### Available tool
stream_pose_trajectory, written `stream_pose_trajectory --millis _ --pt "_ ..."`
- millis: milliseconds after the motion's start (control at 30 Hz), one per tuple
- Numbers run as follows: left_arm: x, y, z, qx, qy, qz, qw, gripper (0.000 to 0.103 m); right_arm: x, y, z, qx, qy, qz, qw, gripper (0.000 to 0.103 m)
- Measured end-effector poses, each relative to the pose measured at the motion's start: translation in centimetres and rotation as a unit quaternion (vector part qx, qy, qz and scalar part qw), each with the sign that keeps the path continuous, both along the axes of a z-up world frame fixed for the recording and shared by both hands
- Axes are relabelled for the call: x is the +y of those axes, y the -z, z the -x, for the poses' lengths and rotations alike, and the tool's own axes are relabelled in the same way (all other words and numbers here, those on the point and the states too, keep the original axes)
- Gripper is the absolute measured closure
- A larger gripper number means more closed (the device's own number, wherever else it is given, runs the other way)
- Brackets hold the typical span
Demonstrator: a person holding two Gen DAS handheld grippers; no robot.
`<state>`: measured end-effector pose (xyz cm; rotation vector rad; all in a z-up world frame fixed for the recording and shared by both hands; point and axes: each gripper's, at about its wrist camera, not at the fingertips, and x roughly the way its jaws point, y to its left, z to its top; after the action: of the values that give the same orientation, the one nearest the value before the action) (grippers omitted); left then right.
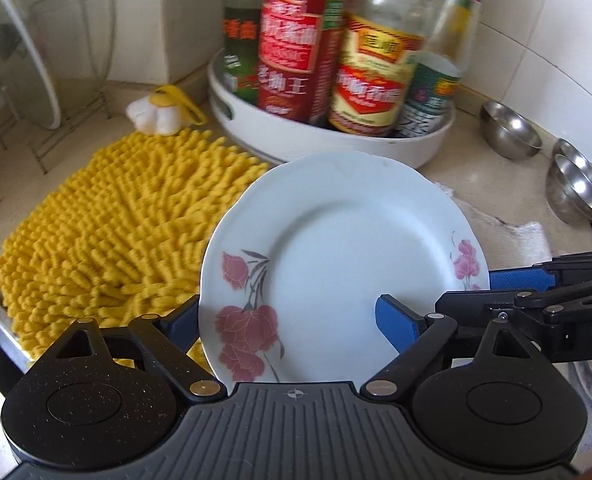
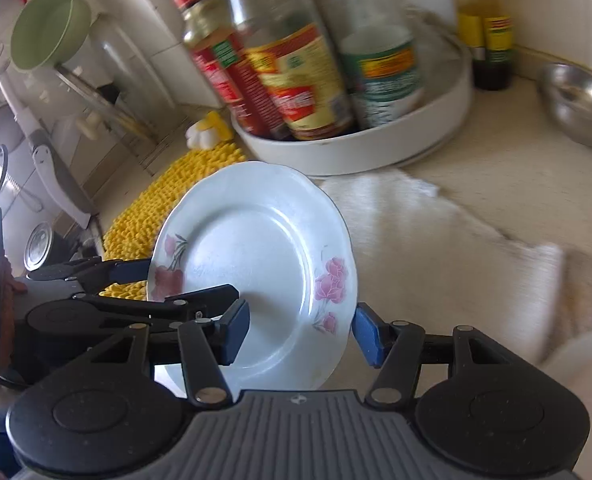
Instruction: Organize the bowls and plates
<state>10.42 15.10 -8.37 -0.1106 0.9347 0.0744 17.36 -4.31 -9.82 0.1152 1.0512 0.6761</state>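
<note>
Kitchen counter under us: our left gripper [image 1: 288,312] and right gripper [image 2: 299,328] both clamp the plate [image 1: 335,248], lifted before the tray [image 1: 335,140]. Next, we judge, comes steering it clear of the bowls [image 1: 509,130] behind.

white pink-flowered plate [image 1: 335,240], yellow shaggy mat [image 1: 128,216]

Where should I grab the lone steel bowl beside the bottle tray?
Take the steel bowl by its near rim from above, pinching the edge inside and out. It sits upright, mouth up, and its rounded wall would likely slip out of a side squeeze.
</note>
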Motion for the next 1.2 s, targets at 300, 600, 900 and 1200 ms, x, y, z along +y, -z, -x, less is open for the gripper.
stream_pose_trajectory --millis 300,600,900,1200 --pt "-6.2 -1.0 -1.2 -0.012 0.05 -0.003 0.9987 0.01 -6.2 -1.4 1.5 -0.014 0.049 0.003 0.999 0.044" --pt "-11.6 -1.7 -1.2 -0.025 0.103 -0.006 0.9944 0.01 -11.6 -2.6 3.6 -0.028 0.104 0.004 0.994 0.044" --pt "-17.0 -1.4 -1.0 -0.03 0.16 -0.009 0.9866 0.01 -16.6 -2.8 5.8 -0.026 0.161 0.012 0.987 0.044" --pt "-22.1 -0.1 -1.1 -0.012 0.216 -0.005 0.9762 0.01 -21.0 -1.5 7.5 -0.009 0.213 0.032 0.977 0.044"
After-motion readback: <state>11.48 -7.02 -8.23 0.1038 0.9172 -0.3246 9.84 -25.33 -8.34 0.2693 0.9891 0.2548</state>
